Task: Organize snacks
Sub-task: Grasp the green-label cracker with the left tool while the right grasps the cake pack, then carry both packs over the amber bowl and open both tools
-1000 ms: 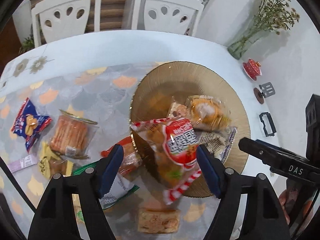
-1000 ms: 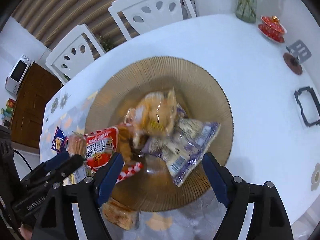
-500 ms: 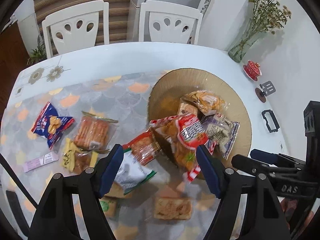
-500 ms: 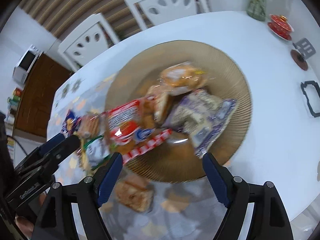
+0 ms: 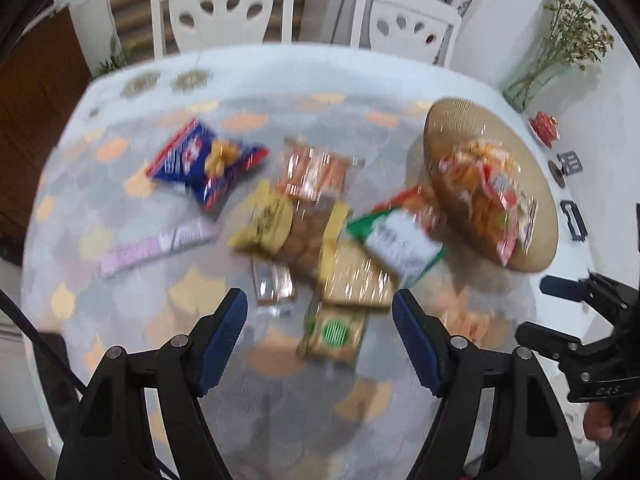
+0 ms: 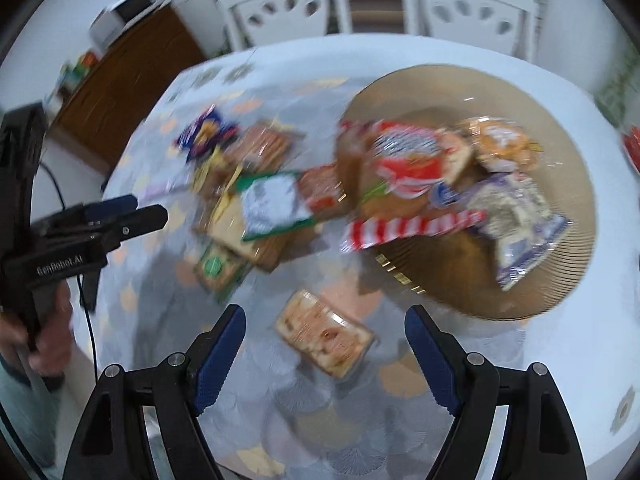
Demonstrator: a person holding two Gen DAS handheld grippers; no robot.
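Observation:
A round golden plate (image 6: 560,264) holds several snack packets, among them a red-and-white bag (image 6: 404,168) and a pale purple bag (image 6: 520,216); the plate (image 5: 452,120) also shows in the left wrist view. Loose snacks lie on the patterned cloth: a blue bag (image 5: 200,164), a yellow packet (image 5: 264,220), a green-and-white packet (image 5: 400,240) and a clear-wrapped biscuit pack (image 6: 324,332). My left gripper (image 5: 320,332) is open and empty above the loose pile. My right gripper (image 6: 324,356) is open and empty above the biscuit pack. Both views are blurred.
Two white chairs (image 5: 224,4) stand behind the table. A vase of dried flowers (image 5: 536,76), a red dish (image 5: 544,128) and small dark items (image 5: 572,220) sit on the right side. A wooden cabinet (image 6: 120,76) stands at the left.
Both grippers have pulled back and swung left, away from the plate, so the loose snacks on the cloth now lie ahead. Both stay open and empty.

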